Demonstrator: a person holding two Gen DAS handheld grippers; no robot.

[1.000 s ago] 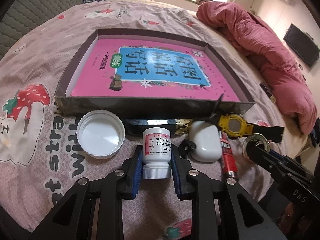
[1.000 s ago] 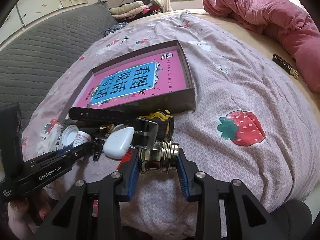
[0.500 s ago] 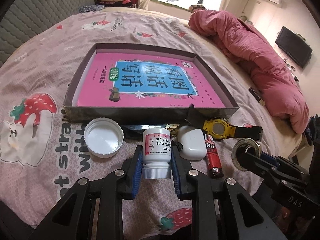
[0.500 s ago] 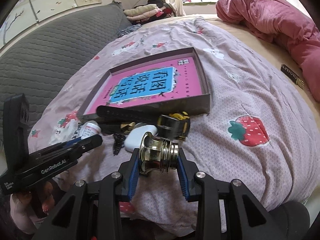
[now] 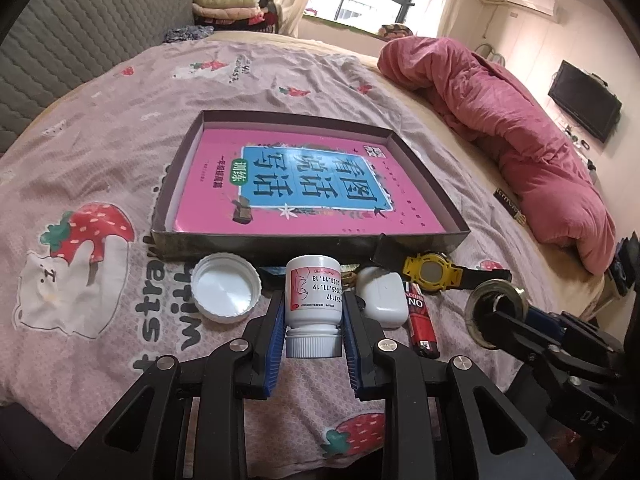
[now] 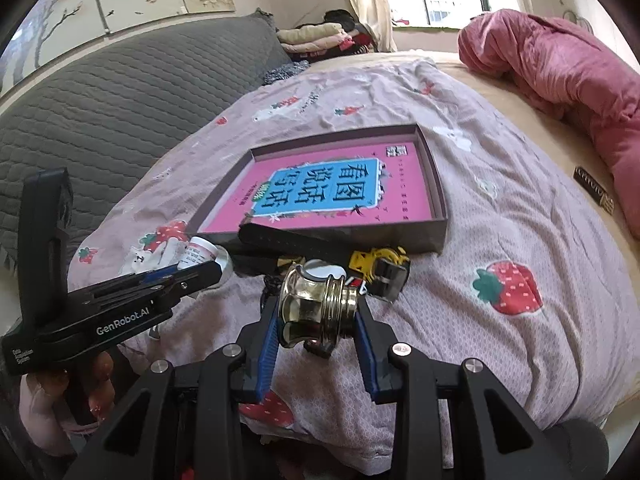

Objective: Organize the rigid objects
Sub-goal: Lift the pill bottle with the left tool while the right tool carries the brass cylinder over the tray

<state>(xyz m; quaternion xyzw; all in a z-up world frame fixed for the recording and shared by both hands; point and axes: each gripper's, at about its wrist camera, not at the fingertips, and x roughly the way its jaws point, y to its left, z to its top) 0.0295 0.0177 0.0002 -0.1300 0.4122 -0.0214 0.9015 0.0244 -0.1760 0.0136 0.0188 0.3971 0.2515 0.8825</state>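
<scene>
Left wrist view has the left gripper (image 5: 314, 330) clamped on a small white medicine bottle (image 5: 313, 304), held cap toward the camera, above the strawberry-print bedspread (image 5: 100, 168) and just short of the shallow cardboard box (image 5: 436, 196) where a pink book (image 5: 304, 184) lies flat. On the cover below rest a white jar lid (image 5: 226, 293), a white earbud case (image 5: 385, 294), a red lighter (image 5: 420, 322) and a yellow watch (image 5: 430, 278), crowded against the box's near wall. The bottle is gripped near its neck, with most of the body sticking out past the blue pads, so a knock on the box wall could lever it loose. In the right wrist view the right gripper (image 6: 318, 320) is closed on a brass door knob (image 6: 316, 306), a smooth, rounded piece caught across its ribs; it could roll or slip between the pads if tilted. Both tools sit close together, so heading for the box at once risks a collision. Only the right wrist view shows the person's hand (image 6: 60, 396) around the left tool and the watch strap propped on the box edge; only the left wrist view shows the lid, lighter and bottle label
</scene>
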